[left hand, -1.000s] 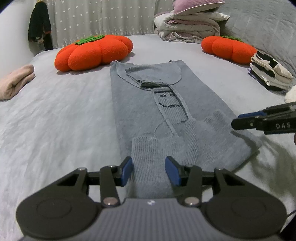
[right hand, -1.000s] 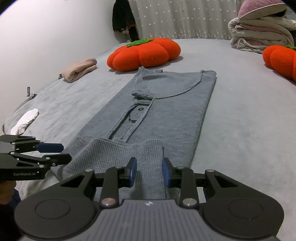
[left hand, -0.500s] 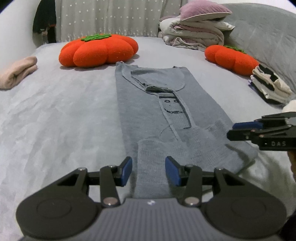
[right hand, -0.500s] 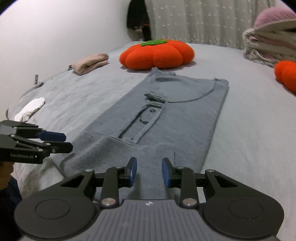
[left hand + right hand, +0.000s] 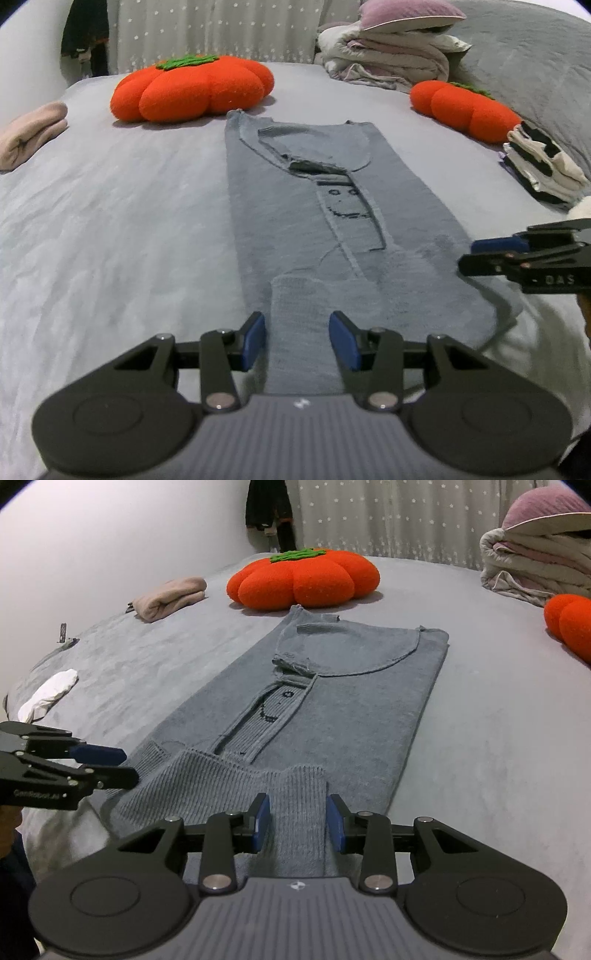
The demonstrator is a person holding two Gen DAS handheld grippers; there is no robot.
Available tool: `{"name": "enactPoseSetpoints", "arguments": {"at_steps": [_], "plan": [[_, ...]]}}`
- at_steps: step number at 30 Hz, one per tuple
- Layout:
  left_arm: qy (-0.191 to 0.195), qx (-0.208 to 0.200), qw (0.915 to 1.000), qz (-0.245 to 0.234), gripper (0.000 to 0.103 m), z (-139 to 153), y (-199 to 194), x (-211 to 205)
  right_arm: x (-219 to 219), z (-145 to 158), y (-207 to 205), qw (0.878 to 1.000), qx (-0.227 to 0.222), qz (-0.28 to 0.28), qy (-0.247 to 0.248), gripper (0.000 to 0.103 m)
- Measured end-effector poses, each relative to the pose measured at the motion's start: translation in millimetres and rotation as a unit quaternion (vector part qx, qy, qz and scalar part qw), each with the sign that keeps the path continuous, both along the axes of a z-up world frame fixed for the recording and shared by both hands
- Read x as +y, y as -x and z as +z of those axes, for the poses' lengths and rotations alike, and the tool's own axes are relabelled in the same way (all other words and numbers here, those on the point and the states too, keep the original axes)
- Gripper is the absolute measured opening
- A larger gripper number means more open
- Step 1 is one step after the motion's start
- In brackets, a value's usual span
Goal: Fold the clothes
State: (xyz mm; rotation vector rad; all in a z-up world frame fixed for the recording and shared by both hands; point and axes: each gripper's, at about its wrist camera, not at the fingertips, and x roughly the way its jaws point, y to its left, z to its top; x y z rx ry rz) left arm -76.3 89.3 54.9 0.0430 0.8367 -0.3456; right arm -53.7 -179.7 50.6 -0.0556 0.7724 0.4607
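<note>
Sweater (image 5: 332,229): we see it lying flat on the bed (image 5: 110,240), sleeves folded in, stretching away ahead of both sets of fingers.
Left gripper (image 5: 297,341): our fingers spread, empty, a folded ribbed cuff lying between them below.
Right gripper (image 5: 298,821): our fingers spread, empty, over the ribbed hem at the near edge.
Cushion (image 5: 303,578): beyond the sweater's far end.
Pink roll (image 5: 170,598): far left of our right fingers.
</note>
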Motion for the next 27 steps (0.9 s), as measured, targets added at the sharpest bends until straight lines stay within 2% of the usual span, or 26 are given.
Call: {"name": "enactPoseSetpoints", "arguments": {"at_steps": [6,9,11,14,27], "plan": [[-0.008,0.002,1.0,-0.005,0.04,-4,-10,0,-4,-4,-3,1.0,0.011,-0.012,0.0,0.034],[-0.03,-0.011,0.9994,-0.009,0.04,-5,-13,-6,-4,-5,-3,1.0,0.013,-0.014,-0.002,0.034],[-0.046,-0.027,0.9985,-0.01,0.035,-5,-13,-9,-5,-6,-3,1.0,0.014,-0.014,-0.002,0.034],[-0.045,-0.031,0.9983,-0.018,0.028,-4,-11,-11,-5,-7,-3,1.0,0.015,-0.014,-0.002,0.034],[-0.059,-0.048,0.9968,-0.025,0.018,-5,-5,-14,-2,-7,-2,1.0,0.014,-0.011,-0.005,0.034]]}}
